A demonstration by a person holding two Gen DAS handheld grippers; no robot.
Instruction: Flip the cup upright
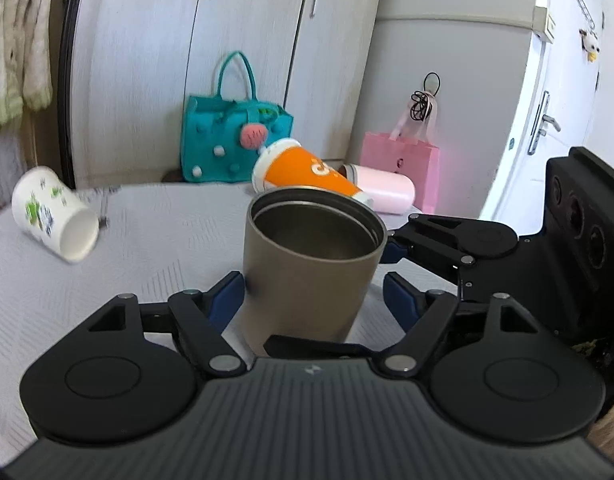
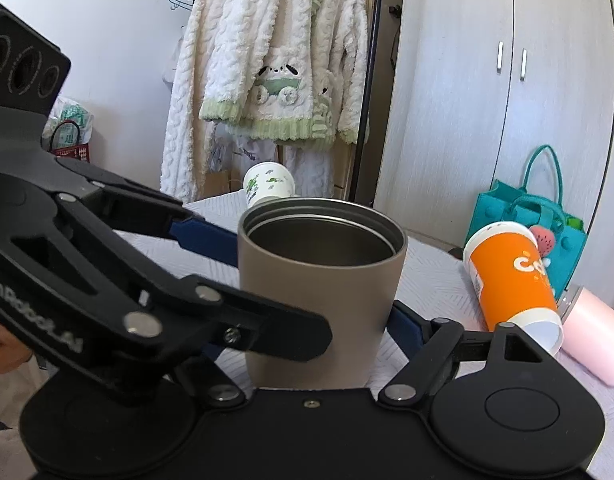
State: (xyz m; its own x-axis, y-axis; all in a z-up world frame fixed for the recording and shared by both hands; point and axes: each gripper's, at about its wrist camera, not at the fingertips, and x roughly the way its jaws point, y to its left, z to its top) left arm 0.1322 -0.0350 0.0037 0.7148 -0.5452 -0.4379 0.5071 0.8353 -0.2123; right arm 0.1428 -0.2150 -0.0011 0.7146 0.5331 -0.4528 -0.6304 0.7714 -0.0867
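Observation:
A tan metal cup stands upright on the white tablecloth, mouth up; it also shows in the right wrist view. My left gripper is open, its blue pads on either side of the cup; the left pad is at the wall and the right pad stands off it. My right gripper straddles the same cup from another side, its right pad close to the cup wall. The left gripper's arm hides the right gripper's left finger.
An orange paper cup and a pink tumbler lie on their sides behind the tan cup. A white printed cup lies at the left. A teal bag and pink bag stand by the cabinets.

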